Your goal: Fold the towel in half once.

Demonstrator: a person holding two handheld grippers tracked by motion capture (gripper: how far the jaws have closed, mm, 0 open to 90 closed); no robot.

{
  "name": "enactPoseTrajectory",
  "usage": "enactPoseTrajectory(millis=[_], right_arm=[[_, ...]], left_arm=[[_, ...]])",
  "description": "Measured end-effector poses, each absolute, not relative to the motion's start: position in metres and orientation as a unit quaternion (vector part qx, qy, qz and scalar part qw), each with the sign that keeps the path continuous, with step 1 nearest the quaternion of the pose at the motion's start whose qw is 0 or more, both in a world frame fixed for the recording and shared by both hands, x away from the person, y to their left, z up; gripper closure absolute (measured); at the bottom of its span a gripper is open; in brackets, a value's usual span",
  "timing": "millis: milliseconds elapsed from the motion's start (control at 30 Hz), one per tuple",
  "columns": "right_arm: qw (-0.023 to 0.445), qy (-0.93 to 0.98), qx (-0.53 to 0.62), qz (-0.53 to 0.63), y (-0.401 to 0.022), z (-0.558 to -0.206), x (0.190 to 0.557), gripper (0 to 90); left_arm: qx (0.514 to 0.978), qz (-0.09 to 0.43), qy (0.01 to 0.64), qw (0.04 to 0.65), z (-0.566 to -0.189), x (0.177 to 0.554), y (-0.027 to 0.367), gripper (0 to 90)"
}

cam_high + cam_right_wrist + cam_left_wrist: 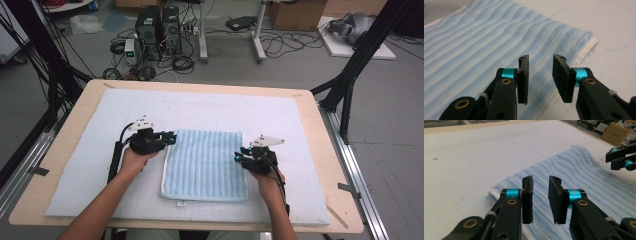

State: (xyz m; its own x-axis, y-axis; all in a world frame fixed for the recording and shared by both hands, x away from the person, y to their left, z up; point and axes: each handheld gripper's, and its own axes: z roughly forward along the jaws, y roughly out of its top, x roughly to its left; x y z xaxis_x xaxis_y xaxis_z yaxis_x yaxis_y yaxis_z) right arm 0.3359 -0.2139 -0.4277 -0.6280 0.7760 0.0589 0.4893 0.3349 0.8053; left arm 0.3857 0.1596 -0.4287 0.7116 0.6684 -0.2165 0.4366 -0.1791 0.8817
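Striped blue towel (205, 165) lying between both tongs, long axis running away from the person.
Left tongs (172, 137) and right tongs (237, 158) hovering agape, gripping nothing, flanking its far corners.

A wooden table (70, 130) carries a white mat (210, 107) over most of its top. On the mat lies a blue striped towel (205, 165) — folded, flat, toward 6 o'clock.

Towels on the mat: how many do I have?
1: a blue striped towel lies flat mid-mat, between the open left gripper and open right gripper. Nothing suggests another underneath.
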Motion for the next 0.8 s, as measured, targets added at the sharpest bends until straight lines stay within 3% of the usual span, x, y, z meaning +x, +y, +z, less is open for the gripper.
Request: enactPoseTrajectory(millis=[267,400,567,800], right_arm=[[0.162,0.809,0.412,0.387,-0.201,-0.444,0.372,68.5],[0.184,0.807,0.428,0.364,-0.206,-0.446,0.374,69.5],[0.18,0.797,0.445,0.365,-0.211,-0.445,0.373,66.4],[0.182,0.78,0.438,0.409,-0.225,-0.433,0.357,52.1]], left_arm=[[0.782,0.127,0.416,0.446,-0.452,0.418,0.145,76.2],[0.783,0.161,0.425,0.424,-0.451,0.421,0.145,79.1],[0.783,0.16,0.426,0.425,-0.451,0.422,0.146,80.1],[0.757,0.135,0.405,0.495,-0.443,0.413,0.162,60.6]])
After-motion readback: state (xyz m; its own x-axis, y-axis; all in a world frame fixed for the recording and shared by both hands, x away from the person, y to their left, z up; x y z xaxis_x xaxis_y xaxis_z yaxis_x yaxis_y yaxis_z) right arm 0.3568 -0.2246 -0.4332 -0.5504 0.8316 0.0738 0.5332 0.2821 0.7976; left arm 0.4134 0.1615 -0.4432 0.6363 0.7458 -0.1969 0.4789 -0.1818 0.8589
